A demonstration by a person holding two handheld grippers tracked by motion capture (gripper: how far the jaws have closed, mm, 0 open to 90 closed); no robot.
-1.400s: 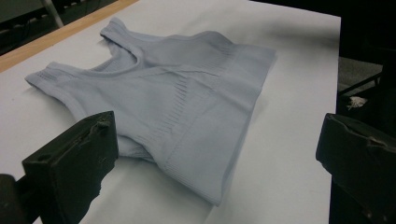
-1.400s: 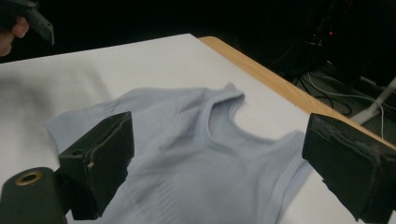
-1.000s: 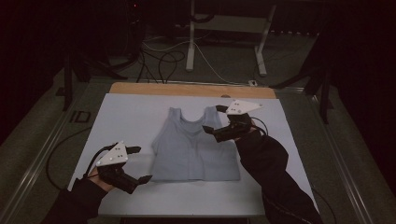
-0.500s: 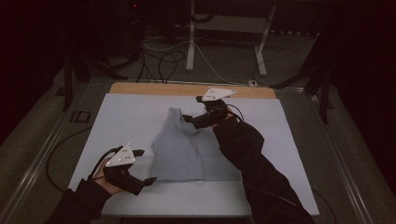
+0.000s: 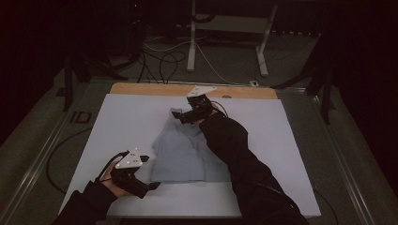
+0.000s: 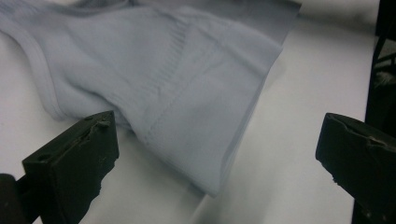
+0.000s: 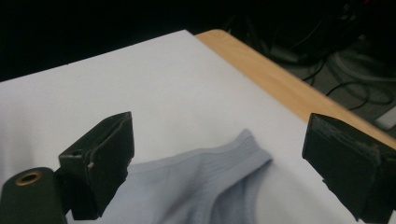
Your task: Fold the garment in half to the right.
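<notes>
A light blue sleeveless top [image 5: 180, 152] lies flat on the white table [image 5: 131, 122], straps toward the far side. My left gripper [image 5: 149, 172] is open at the top's near-left hem corner. In the left gripper view that hem corner [image 6: 187, 84] lies on the table between and just beyond the open jaws [image 6: 219, 144]. My right gripper [image 5: 181, 116] is open over the far-left shoulder strap. In the right gripper view the strap [image 7: 229, 177] sits between its spread jaws [image 7: 224, 140]. The right sleeve [image 5: 234, 154] covers the top's right side.
A wooden strip [image 5: 155, 89] runs along the table's far edge. Beyond it, cables [image 5: 164, 61] and a white stand's legs [image 5: 192, 42] sit on the dark floor. Metal rails [image 5: 42, 154] flank the table. White surface lies bare left and right of the top.
My right gripper has swept leftward along the far side, from the right strap to the left strap. My left gripper has edged right, closer to the hem corner.
</notes>
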